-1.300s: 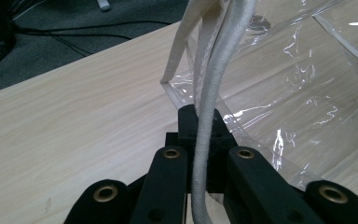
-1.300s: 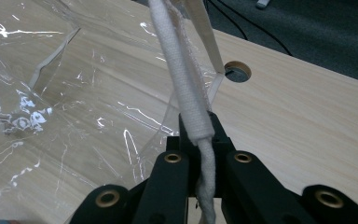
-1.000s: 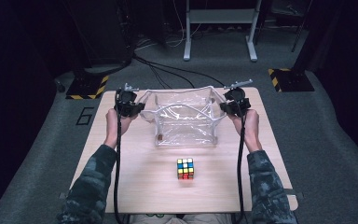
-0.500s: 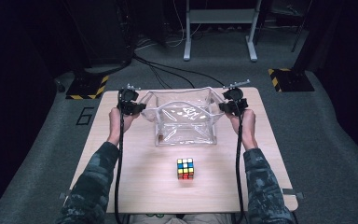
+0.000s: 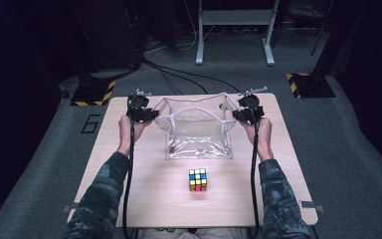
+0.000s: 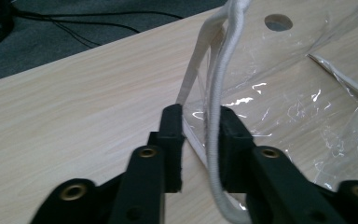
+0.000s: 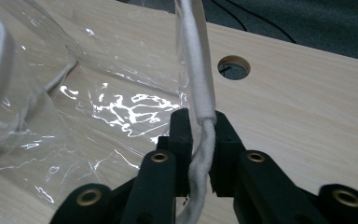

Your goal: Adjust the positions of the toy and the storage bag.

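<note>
Centrally on the pale wooden table point(image 5: 144, 199), seen from the high view, sits a clear plastic bag with white cord handles and white trim point(image 5: 197, 130), its mouth spread open toward twelve o'clock. A person's forearms in camouflage sleeves come in from six o'clock, each hand holding a black two-jaw gripper.

At about ten o'clock from the bag's middle, the left gripper point(image 5: 153, 114) meets the bag's left upper corner. In the left gripper view, this gripper point(image 6: 200, 135) has just been opening: its jaws stand narrowly apart with the white cord handle point(image 6: 214, 93) running between them. The cord lies against one jaw, while a gap shows beside the other, so the pads no longer pinch it.

At about two o'clock from the bag's middle, the right gripper point(image 5: 235, 114) meets the bag's right upper corner. In the right gripper view, this gripper point(image 7: 201, 135) has also just been opening. Its jaws are narrow, the thicker white handle point(image 7: 198, 79) passes between them, and it sits loosely rather than squeezed.

At six o'clock from the bag, near it but not touching, rests a multicoloured puzzle cube point(image 5: 197, 179). Round cable holes point(image 7: 233, 67) pierce the table near the bag's far corners.
</note>
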Demonstrator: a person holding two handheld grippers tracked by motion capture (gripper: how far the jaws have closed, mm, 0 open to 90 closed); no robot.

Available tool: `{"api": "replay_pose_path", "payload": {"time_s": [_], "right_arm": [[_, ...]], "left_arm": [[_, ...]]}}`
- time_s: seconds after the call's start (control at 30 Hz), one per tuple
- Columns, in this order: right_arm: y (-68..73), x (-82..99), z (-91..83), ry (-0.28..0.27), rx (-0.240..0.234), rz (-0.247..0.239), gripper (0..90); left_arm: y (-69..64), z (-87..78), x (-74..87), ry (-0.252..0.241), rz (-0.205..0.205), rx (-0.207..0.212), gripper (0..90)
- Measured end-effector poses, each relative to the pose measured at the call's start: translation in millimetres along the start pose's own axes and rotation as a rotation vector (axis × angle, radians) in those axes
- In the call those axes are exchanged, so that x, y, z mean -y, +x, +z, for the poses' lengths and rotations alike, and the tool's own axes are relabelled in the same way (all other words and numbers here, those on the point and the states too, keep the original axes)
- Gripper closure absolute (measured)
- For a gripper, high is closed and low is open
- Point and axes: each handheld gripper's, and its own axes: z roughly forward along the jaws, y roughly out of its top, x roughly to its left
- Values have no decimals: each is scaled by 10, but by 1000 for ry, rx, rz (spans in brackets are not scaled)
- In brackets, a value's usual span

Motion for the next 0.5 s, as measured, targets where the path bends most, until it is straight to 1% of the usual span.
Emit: {"api": "replay_pose_path", "payload": {"time_s": [0.03, 0.1, 0.13, 0.2, 0.23, 0.27, 0.4, 0.47, 0.5], "right_arm": [[12, -8, -9, -4, -3, -4, 736], [37, -24, -31, -10, -6, -5, 624], [42, -30, -49, -24, -5, -6, 586], [46, -41, -104, -46, -10, -1, 453], [44, -44, -136, -58, -17, 3, 405], [39, -43, -172, -67, -27, 5, 368], [48, -27, -298, -91, -37, 9, 238], [52, -12, -360, -103, -46, 1, 196], [62, 1, -397, -109, -47, -2, 185]], "left_arm": [[3, -12, -4, -7, -7, -4, 584], [10, -47, -6, -18, -18, -10, 479], [20, -67, -4, -25, -19, -3, 413], [30, -106, 1, -37, -23, 4, 330], [34, -127, 5, -42, -30, 9, 290], [38, -149, 9, -45, -33, 13, 261], [34, -255, 27, -69, -39, 12, 204], [27, -308, 42, -85, -33, 15, 182], [27, -332, 47, -80, -31, 18, 168]]}}
